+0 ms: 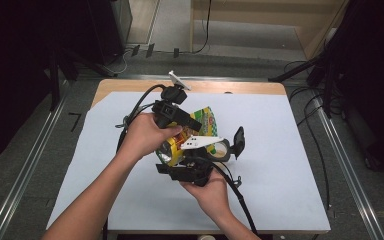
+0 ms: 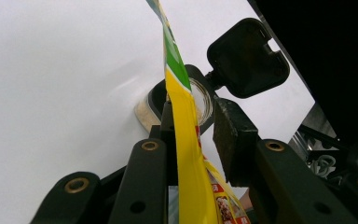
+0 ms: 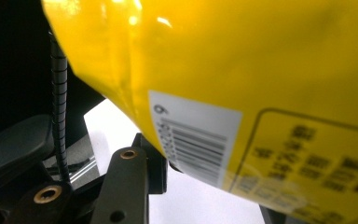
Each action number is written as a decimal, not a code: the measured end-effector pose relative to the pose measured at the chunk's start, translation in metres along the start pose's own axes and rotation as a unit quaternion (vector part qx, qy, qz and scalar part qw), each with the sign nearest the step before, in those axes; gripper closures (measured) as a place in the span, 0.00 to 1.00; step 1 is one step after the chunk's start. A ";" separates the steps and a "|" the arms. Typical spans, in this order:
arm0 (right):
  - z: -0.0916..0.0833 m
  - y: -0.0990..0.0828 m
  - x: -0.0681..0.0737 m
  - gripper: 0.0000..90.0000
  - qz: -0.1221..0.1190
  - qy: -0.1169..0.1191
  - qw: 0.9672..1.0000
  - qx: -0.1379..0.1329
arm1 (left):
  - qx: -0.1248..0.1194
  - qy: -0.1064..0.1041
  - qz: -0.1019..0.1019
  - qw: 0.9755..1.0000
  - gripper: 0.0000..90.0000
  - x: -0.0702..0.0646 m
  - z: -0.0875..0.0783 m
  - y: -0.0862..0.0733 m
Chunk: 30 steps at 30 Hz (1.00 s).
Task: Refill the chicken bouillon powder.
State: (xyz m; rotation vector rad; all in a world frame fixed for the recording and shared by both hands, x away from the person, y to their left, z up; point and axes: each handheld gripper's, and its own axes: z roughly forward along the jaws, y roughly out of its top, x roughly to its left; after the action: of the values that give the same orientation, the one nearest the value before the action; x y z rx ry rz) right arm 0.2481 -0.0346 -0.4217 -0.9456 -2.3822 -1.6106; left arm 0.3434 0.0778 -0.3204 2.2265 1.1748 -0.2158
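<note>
Two grippers on yellow snack bag (image 1: 206, 124), mid-table, lifted off white sheet (image 1: 280, 165): left gripper (image 2: 191, 121) pinches top edge, right gripper (image 1: 192, 167) grips bottom. Bag is light, crinkly, slick foil, so grab seams, not belly

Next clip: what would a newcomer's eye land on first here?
The bright yellow and green snack bag, held up over the middle of the white table cover between both tools. The left tool clamps its thin edge, while the right tool holds it from below, barcode side facing its camera. Behind the bag sits a glass jar with its black lid flipped open.
</note>
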 end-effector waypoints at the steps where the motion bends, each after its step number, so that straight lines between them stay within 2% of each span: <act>1: 0.001 0.000 -0.001 0.73 -0.003 0.001 1.000 0.000 | 0.001 0.001 0.000 1.000 0.83 0.000 0.001 0.000; 21: -0.007 0.000 -0.015 0.72 0.026 0.002 1.000 -0.003 | 0.007 0.002 -0.003 1.000 0.83 -0.002 0.015 0.016; 30: -0.007 0.000 -0.019 0.72 0.025 -0.003 1.000 -0.001 | 0.016 0.004 -0.002 1.000 0.82 -0.002 0.019 0.019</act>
State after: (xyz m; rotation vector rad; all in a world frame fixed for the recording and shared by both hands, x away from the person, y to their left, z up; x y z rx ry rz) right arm 0.2616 -0.0493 -0.4266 -1.0030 -2.3412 -1.5947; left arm 0.3597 0.0578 -0.3270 2.2551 1.1888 -0.2292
